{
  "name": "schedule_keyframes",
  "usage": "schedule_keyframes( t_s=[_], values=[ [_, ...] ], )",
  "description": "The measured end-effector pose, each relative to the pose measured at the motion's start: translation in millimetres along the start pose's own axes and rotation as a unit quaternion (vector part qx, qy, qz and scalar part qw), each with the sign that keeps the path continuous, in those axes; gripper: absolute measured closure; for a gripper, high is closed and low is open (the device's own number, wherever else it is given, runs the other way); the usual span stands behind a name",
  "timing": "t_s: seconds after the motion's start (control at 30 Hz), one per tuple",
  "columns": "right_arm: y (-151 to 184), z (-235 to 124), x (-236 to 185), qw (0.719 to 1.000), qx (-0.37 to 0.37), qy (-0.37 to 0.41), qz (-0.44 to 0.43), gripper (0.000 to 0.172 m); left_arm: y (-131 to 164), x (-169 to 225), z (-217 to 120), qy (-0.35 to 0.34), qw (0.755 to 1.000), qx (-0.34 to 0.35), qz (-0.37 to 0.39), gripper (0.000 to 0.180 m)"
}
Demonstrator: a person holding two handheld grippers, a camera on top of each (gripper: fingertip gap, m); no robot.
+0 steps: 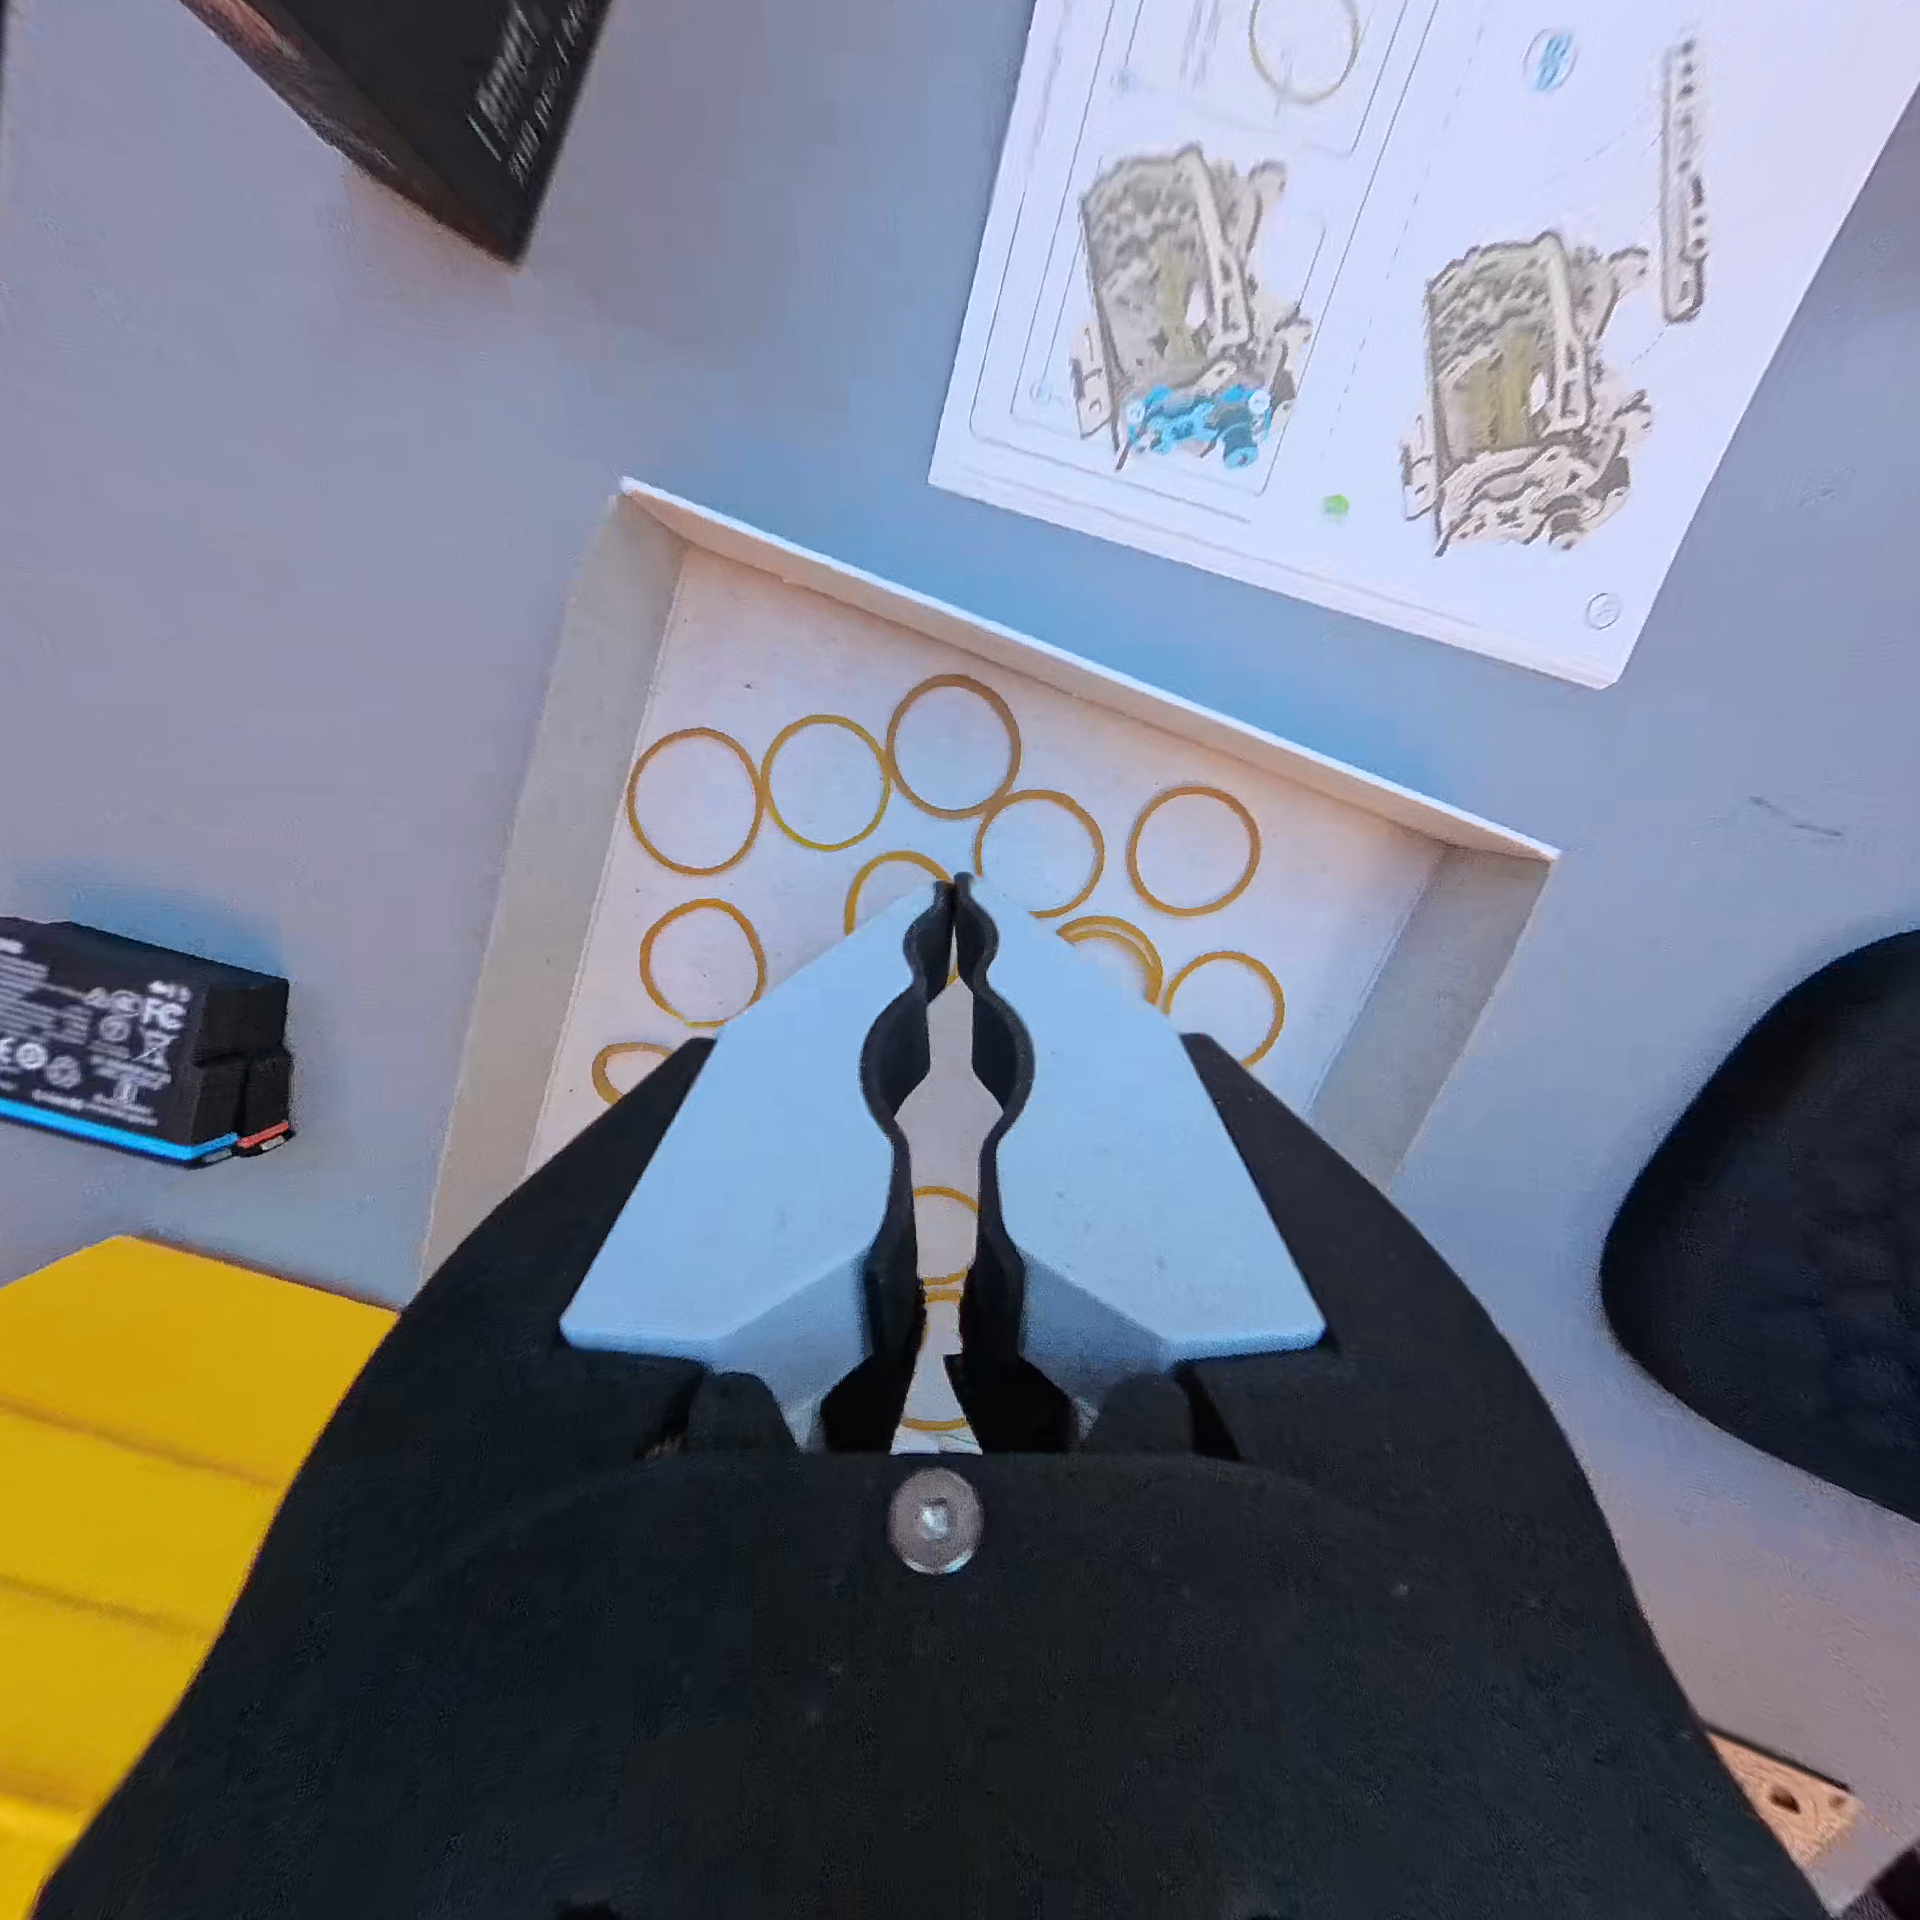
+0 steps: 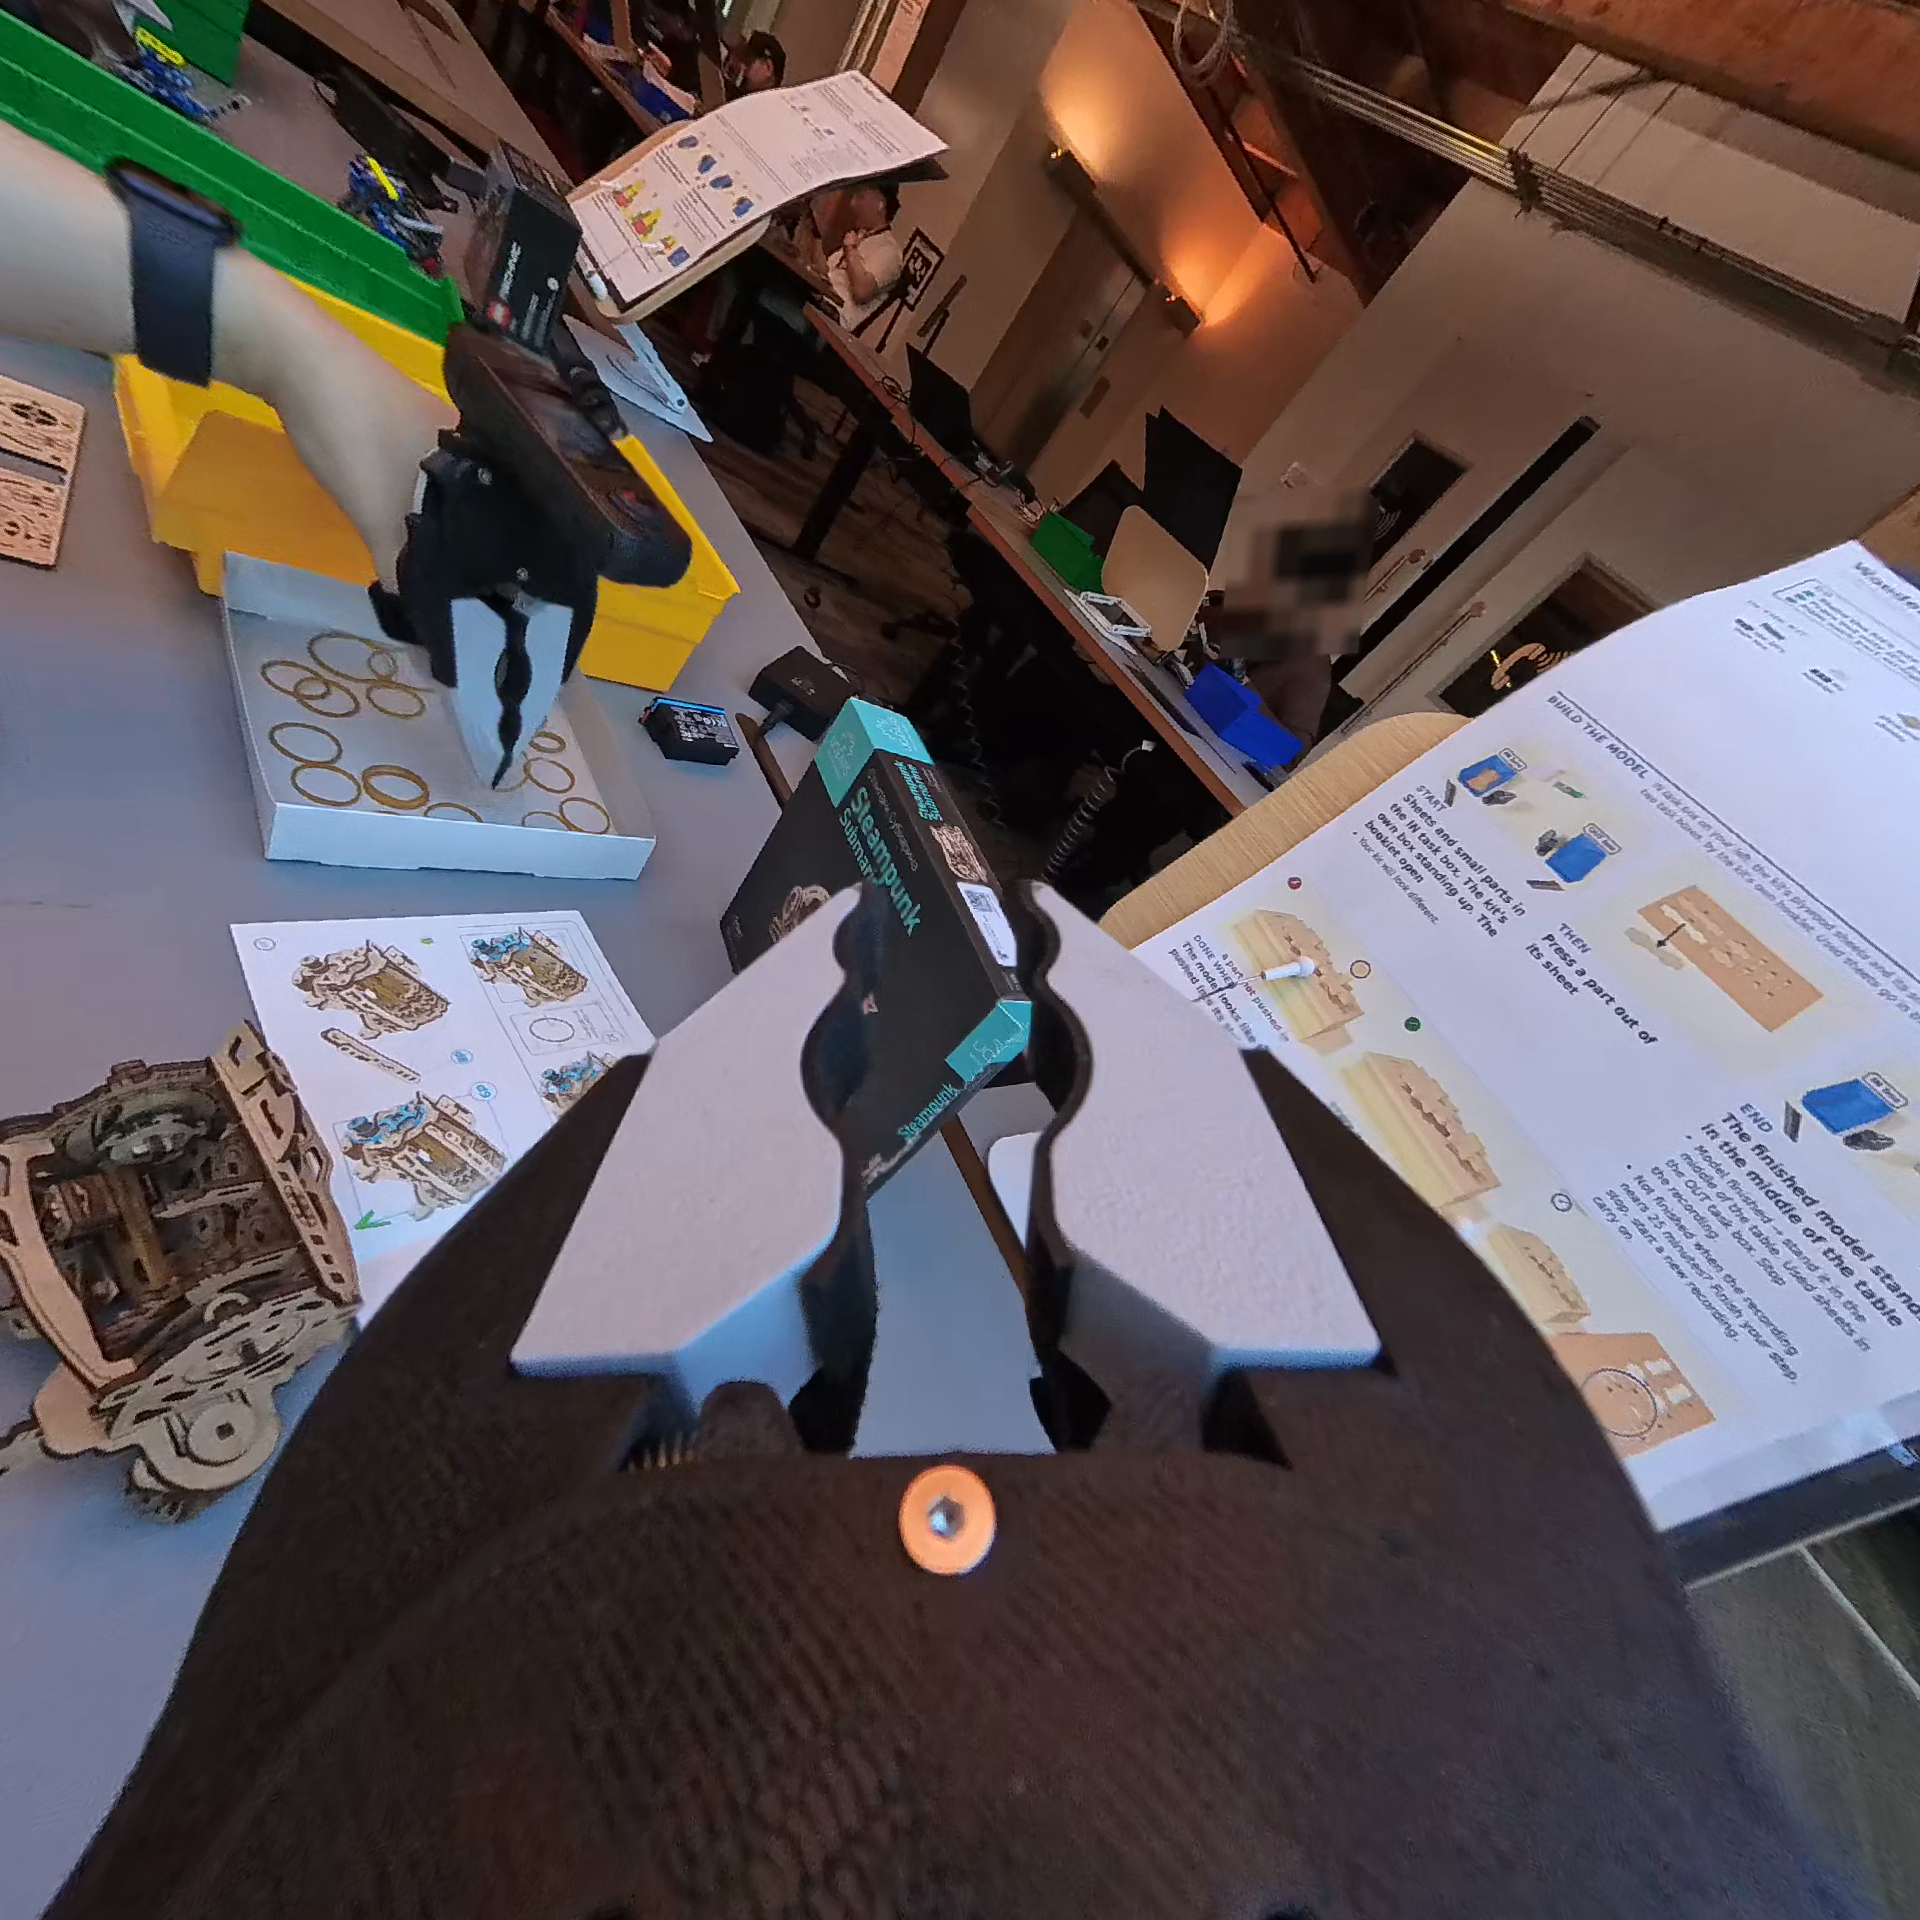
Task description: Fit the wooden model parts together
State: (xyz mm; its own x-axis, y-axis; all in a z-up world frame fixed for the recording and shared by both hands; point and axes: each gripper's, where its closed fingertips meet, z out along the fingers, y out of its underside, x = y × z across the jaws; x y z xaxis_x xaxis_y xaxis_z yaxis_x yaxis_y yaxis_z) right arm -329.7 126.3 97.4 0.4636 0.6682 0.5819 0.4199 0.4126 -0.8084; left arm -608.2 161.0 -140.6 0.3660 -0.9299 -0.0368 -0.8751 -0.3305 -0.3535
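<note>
The wooden model [image 2: 166, 1247] stands on the grey table at the left of the right wrist view. My left gripper [image 1: 954, 891] is shut, its tips down in a white tray [image 1: 1039, 623] among several loose yellow rubber bands [image 1: 694, 800]. I cannot tell whether a band is pinched. The right wrist view also shows this gripper [image 2: 499, 769] with its tip at the tray [image 2: 447, 842]. My right gripper [image 2: 951, 894] is open in the air, and a black and teal kit box [image 2: 904, 935] stands on the table beyond its fingers.
An instruction sheet [image 2: 436, 1039] lies between model and tray; it also shows in the left wrist view [image 1: 1351, 312]. A yellow bin [image 2: 665, 613], a battery [image 2: 691, 727], plywood sheets [image 2: 31, 468] and a green bin [image 2: 208, 177] lie around. A propped instruction board [image 2: 1558, 1039] stands at the right.
</note>
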Motion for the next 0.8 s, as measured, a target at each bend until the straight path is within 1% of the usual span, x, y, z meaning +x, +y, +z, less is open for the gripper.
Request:
schedule_keyframes(
  t_s=[0.13, 0.23, 0.27, 0.3, 0.37, 0.4, 0.47, 0.53, 0.6, 0.67, 0.73, 0.8],
  values=[
    [1, 9, -15, 1.000, -0.008, -0.021, -0.018, 0.147, -30, 10, -44, -0.008, 0.996, 0.087, -0.004, 0.180],
    [-3, 18, -34, 0.999, 0.003, -0.050, -0.013, 0.147, -64, 42, -79, 0.029, 0.984, 0.177, 0.010, 0.180],
    [-7, 23, -47, 0.997, 0.015, -0.073, -0.007, 0.147, -74, 56, -88, 0.040, 0.979, 0.198, 0.024, 0.180],
    [-9, 27, -61, 0.995, 0.022, -0.099, -0.008, 0.147, -79, 65, -93, 0.032, 0.978, 0.204, 0.041, 0.180],
    [-6, 35, -80, 0.992, 0.016, -0.121, -0.029, 0.146, -77, 56, -91, -0.037, 0.982, 0.176, 0.063, 0.180],
    [-2, 38, -85, 0.992, 0.003, -0.123, -0.040, 0.145, -70, 47, -87, -0.057, 0.984, 0.161, 0.056, 0.180],
    [4, 43, -92, 0.990, -0.015, -0.129, -0.049, 0.142, -48, 19, -72, -0.069, 0.991, 0.116, -0.013, 0.180],
    [4, 43, -93, 0.990, -0.015, -0.128, -0.050, 0.143, -28, -4, -55, -0.059, 0.992, 0.083, -0.073, 0.176],
    [1, 41, -91, 0.991, -0.009, -0.127, -0.043, 0.143, -11, -18, -38, -0.067, 0.993, 0.053, -0.083, 0.170],
    [-1, 38, -86, 0.992, -0.005, -0.123, -0.039, 0.143, 2, -25, -20, -0.066, 0.994, 0.021, -0.087, 0.164],
    [0, 36, -81, 0.992, -0.006, -0.118, -0.036, 0.143, 9, -28, -4, -0.062, 0.992, -0.003, -0.112, 0.156],
    [3, 36, -76, 0.993, -0.008, -0.113, -0.034, 0.143, 10, -32, 7, -0.067, 0.988, -0.017, -0.137, 0.159]
  ],
)
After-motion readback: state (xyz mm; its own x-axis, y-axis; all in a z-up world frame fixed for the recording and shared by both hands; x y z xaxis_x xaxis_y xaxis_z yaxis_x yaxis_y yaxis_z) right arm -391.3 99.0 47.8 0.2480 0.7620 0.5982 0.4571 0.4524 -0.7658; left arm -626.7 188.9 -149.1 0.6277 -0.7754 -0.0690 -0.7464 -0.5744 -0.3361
